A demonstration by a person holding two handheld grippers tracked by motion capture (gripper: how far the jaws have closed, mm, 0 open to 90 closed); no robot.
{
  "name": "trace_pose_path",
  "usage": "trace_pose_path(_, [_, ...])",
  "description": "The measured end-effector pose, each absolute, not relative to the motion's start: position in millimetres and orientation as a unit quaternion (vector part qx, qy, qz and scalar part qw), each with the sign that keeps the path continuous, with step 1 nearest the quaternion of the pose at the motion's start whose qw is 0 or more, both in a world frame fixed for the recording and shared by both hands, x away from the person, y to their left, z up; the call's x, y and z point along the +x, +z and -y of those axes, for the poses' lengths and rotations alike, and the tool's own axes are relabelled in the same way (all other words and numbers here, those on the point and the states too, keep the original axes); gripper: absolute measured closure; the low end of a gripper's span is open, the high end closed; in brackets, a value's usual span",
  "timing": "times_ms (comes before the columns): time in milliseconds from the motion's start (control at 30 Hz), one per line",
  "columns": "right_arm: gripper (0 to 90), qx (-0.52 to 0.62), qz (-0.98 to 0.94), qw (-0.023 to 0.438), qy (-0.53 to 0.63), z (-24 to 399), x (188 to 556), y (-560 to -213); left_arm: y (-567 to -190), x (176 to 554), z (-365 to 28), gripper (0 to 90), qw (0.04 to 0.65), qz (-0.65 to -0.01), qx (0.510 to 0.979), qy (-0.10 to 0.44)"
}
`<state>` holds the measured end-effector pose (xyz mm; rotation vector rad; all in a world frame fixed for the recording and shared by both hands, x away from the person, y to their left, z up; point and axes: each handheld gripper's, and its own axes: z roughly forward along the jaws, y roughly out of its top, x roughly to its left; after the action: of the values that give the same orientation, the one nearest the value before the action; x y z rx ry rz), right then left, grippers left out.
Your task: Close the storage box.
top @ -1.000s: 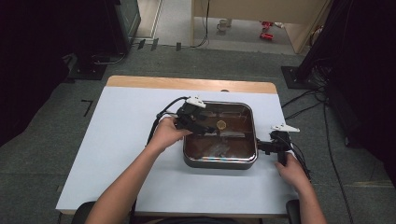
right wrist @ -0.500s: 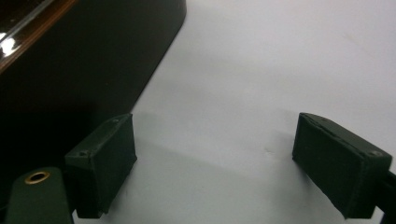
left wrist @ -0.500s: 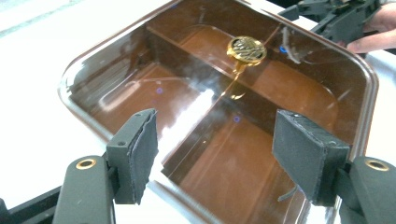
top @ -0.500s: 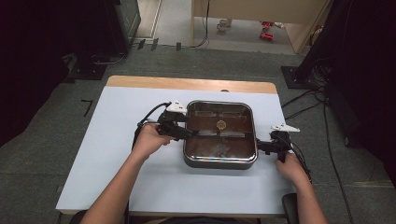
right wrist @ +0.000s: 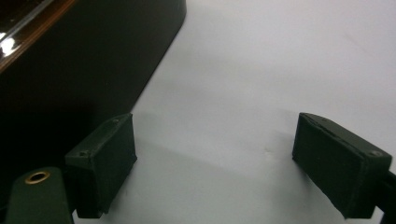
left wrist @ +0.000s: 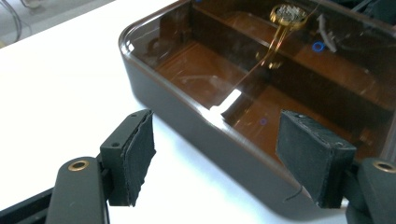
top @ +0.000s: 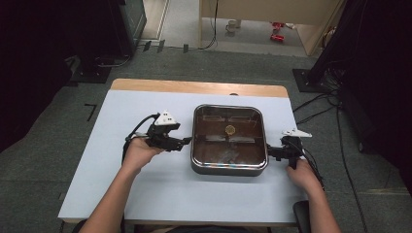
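Beside brown tray (top: 228, 165), left tool (top: 184, 142), jaws apart

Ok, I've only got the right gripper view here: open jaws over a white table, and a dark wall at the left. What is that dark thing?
Observer: It's a dark square pan with a glossy brown, divided inside. The right gripper sits by its right wall.
Operator: Anything in the pan?
Observer: A small round gold piece lies near the middle, slightly toward the far side.
Operator: And the other hand?
Observer: The left gripper is at the pan's left wall. Its jaws have just been opening, and neither pad presses on the pan.
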<state>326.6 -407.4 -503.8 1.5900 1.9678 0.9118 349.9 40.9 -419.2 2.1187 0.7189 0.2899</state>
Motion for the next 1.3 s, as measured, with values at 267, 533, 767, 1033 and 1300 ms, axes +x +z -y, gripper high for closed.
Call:
trace_pose_path(267, [13.2, 0.576, -0.713, 0.224, 0.330, 407.4, 326.6, -503.8, -436.5, 343.9, -62.0, 25.4, 0.418, -0.301, 0.849, 0.118])
trace_pose_path(533, [13.2, 0.576, -0.713, 0.224, 0.330, 407.4, 326.6, -503.7, -464.5, 341.3, -75.8, 25.0, 0.380, -0.330, 0.853, 0.137])
trace_pose_path(767, [13.2, 0.576, -0.713, 0.224, 0.330, 407.4, 326.6, -503.7, -482.5, 335.1, -78.0, 25.0, 0.345, -0.333, 0.869, 0.121])
trace_pose_path(1033, [13.2, 0.576, -0.713, 0.224, 0.330, 407.3, 326.6, -503.7, -488.6, 323.7, -75.1, 24.4, 0.341, -0.343, 0.868, 0.116])
trace_pose_path(1300, [13.2, 0.576, -0.713, 0.224, 0.330, 407.3, 326.6, -503.8, -497.1, 306.1, -70.5, 22.7, 0.362, -0.374, 0.838, 0.161])
